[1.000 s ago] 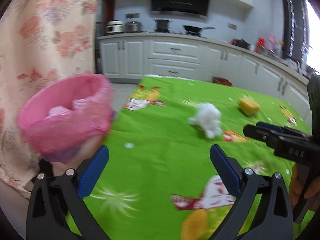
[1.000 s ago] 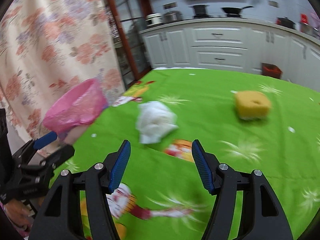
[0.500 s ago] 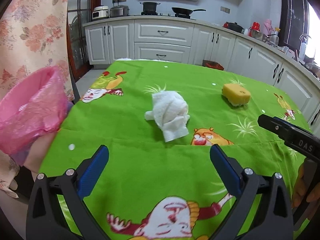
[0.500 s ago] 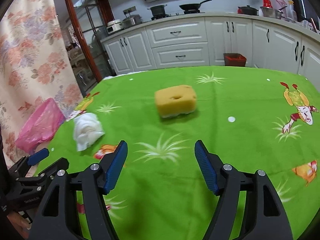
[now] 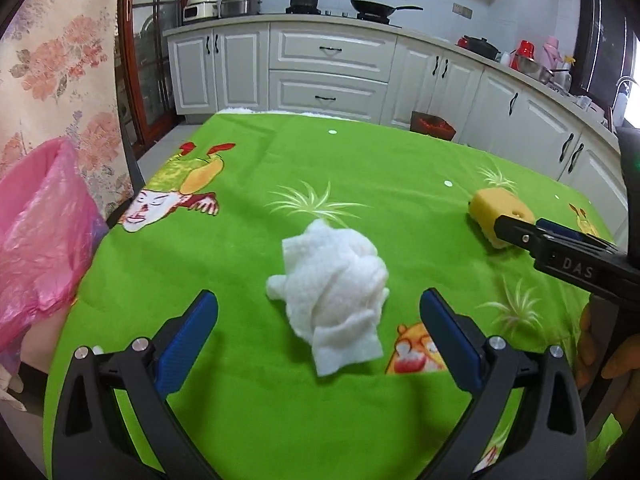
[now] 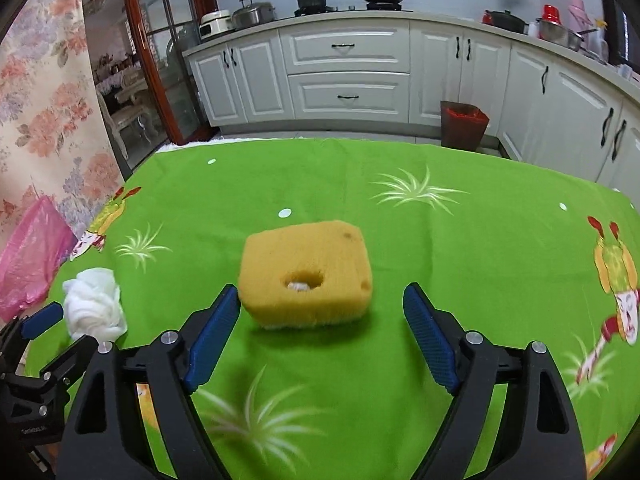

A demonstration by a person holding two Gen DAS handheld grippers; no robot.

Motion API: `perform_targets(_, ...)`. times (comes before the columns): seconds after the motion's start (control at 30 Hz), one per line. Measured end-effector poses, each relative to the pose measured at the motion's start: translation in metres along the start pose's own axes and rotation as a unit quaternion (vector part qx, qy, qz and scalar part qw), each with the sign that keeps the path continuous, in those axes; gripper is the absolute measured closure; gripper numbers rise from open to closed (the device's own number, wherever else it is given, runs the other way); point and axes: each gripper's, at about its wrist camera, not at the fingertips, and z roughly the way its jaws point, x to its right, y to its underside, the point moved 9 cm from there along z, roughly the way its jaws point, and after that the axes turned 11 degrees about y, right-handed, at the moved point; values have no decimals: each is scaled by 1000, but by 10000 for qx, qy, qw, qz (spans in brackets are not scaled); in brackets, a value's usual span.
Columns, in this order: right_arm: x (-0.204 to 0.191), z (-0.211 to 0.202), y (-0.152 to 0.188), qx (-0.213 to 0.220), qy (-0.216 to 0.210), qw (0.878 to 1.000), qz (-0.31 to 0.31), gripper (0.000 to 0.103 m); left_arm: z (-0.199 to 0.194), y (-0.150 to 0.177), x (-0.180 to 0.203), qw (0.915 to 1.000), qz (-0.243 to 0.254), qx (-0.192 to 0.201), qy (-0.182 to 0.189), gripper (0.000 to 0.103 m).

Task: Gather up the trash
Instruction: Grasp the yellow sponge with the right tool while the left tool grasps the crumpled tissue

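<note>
- Left claw [image 5: 318, 326] wide, empty; tissue wad [image 5: 332, 286] on cloth [image 5: 400, 184], just ahead between the fingers.
- Right claw [image 6: 320, 320] wide, empty; sponge [image 6: 306, 274] near its tips.
- Wad: light, soft; pinch mid-bulk.
- Sponge: springy; grip the side faces.
- Pink bag [image 5: 36, 240] at left edge, contents probably hidden.

Crumpled white tissue [image 5: 332, 280], yellow sponge [image 6: 306, 276]
</note>
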Motion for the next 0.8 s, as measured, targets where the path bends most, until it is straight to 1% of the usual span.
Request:
perform_targets(0.17, -7, 10, -4, -118, -36, 9998, -155, 24, 13, -4, -4, 9999, -50, -144, -35, 5)
perform_targets(0.27, -12, 13, -5, -161, -64, 9995, -264, 24, 18, -5, -7, 9997, -71, -209, -119, 6)
perform_targets(0.3, -14, 14, -5, -184, -94, 9993, -299, 27, 20, -5, -9, 9997, -78, -202, -142, 10)
perform_targets(0.33, -15, 15, -5, -197, -112, 9992, -320, 31, 20, -5, -9, 9997, -85, -189, -134, 18)
perform_targets(0.37, -16, 15, -5, -206, -141, 9991, -331, 40, 20, -4, -8, 9997, -93, -204, -121, 22)
perform_targets(0.43, -16, 14, -6, -190, -154, 9992, -313, 42, 22, -3, -8, 9996, -97, -260, -61, 34)
perform_targets(0.47, -16, 14, -6, -167, -171, 9993, -304, 43, 23, -2, -6, 9996, -91, -272, -19, 37)
perform_targets(0.53, -17, 10, -7, -77, -177, 9993, -305, 45, 22, -1, -3, 9996, -25, -264, 40, 52)
perform_targets(0.57, -18, 8, -7, -38, -187, 9993, -325, 45, 22, -1, 0, 9996, 12, -264, 59, 56)
perform_targets(0.6, -18, 8, -8, -20, -198, 9992, -350, 46, 23, -1, 2, 9996, 63, -269, 103, 63)
perform_targets(0.73, -17, 10, -7, -86, -188, 9992, -351, 47, 24, -1, 4, 9995, 88, -268, 165, 71)
perform_targets(0.8, -14, 12, -7, -133, -196, 9994, -252, 47, 24, 0, 4, 9995, 71, -262, 184, 72)
